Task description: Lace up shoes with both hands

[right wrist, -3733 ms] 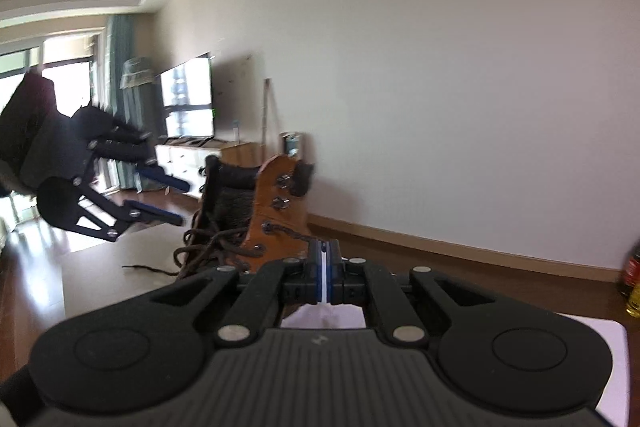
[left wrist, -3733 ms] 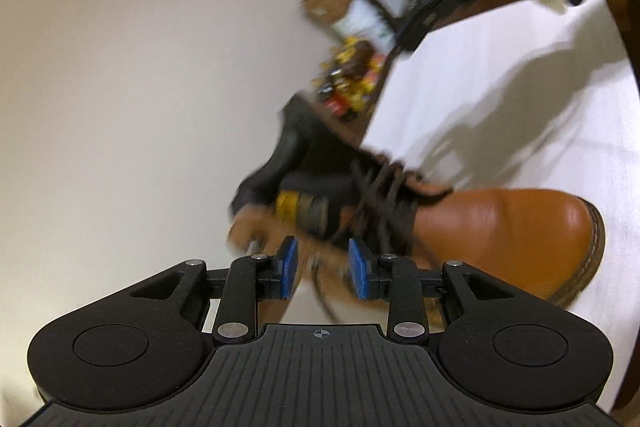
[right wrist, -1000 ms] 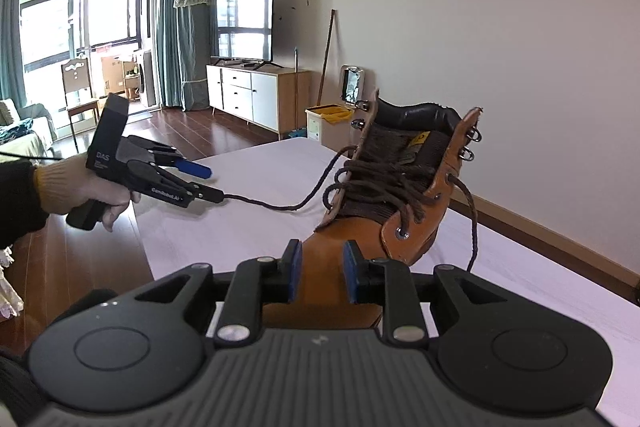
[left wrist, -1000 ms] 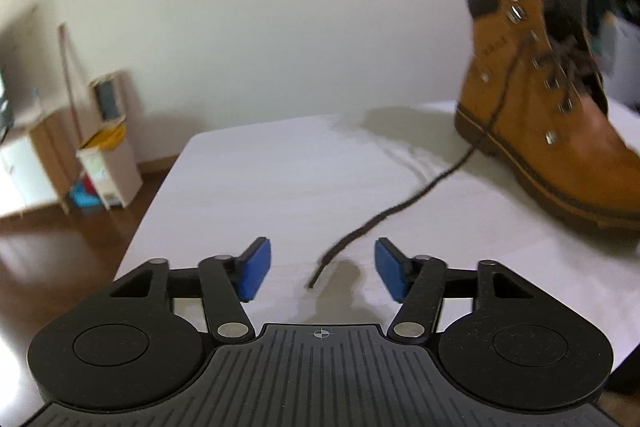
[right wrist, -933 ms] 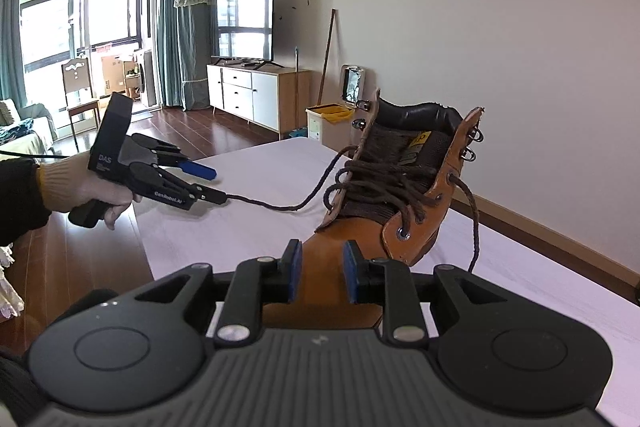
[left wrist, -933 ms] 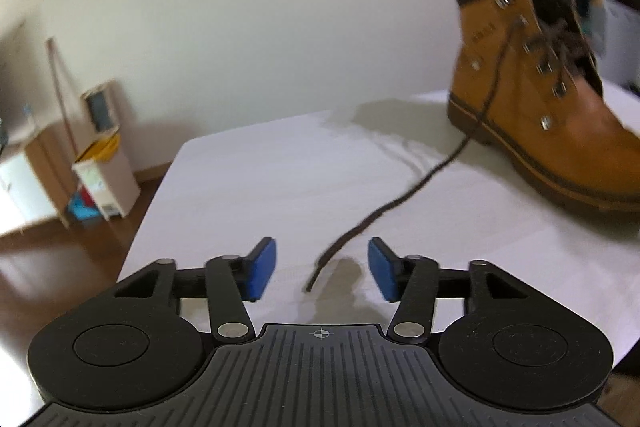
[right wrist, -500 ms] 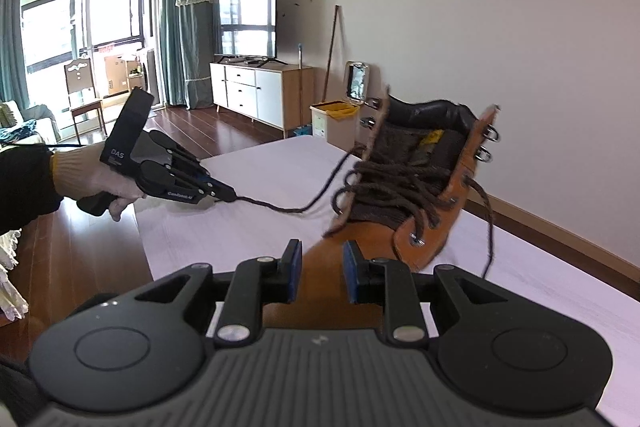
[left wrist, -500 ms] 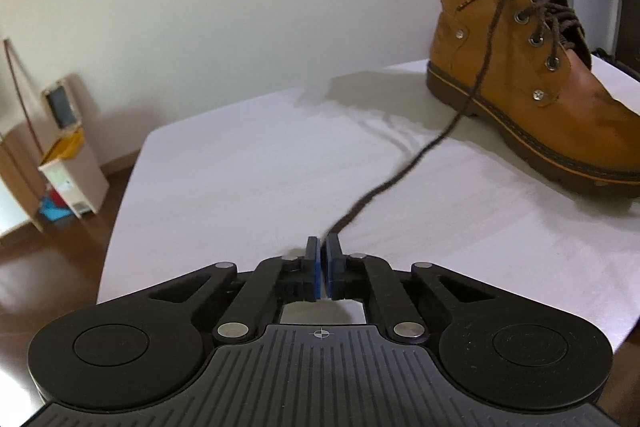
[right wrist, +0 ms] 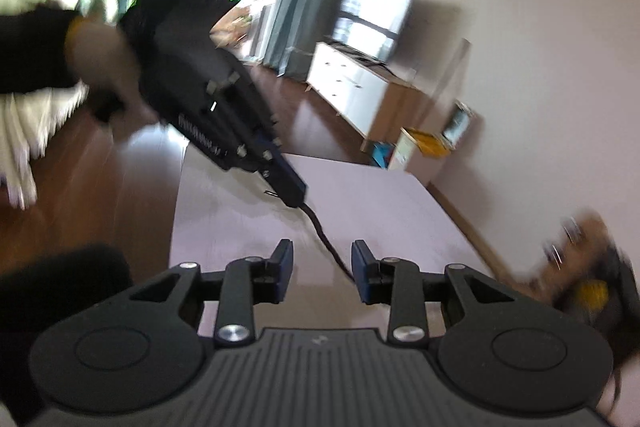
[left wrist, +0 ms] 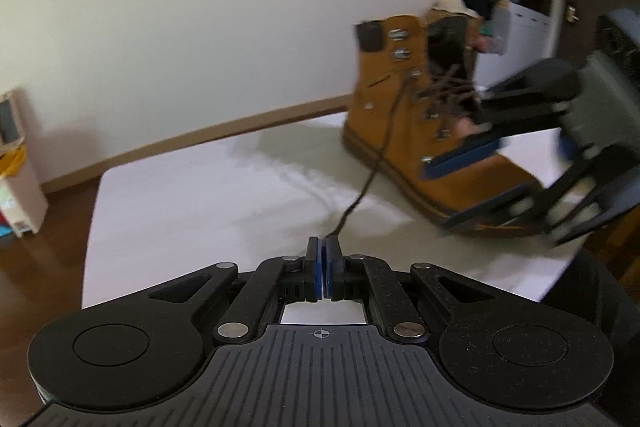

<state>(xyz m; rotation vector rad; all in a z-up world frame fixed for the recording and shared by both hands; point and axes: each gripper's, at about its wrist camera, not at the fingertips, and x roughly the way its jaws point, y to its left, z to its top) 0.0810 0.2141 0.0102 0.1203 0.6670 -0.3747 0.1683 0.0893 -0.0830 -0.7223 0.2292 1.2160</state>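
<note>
The left gripper point(left wrist: 323, 255) is clamped on the lace point(left wrist: 374, 171) end, the lace running taut toward the boot point(left wrist: 416, 131) on the table point(left wrist: 208, 195), while the right gripper point(right wrist: 322, 265), jaws just widening, apparently straddles it untouched.

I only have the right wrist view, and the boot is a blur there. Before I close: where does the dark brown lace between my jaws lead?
Observer: In the left wrist view the dark brown lace runs from the shut left gripper up to an eyelet on the side of the tan leather boot.
Operator: Is the boot upright?
Observer: Yes, it stands sole-down on the white table.
Operator: Where is my gripper relative to it?
Observer: The right gripper, whose jaws have just been opening around the unpinched lace, hangs in front of the boot's toe end.
</note>
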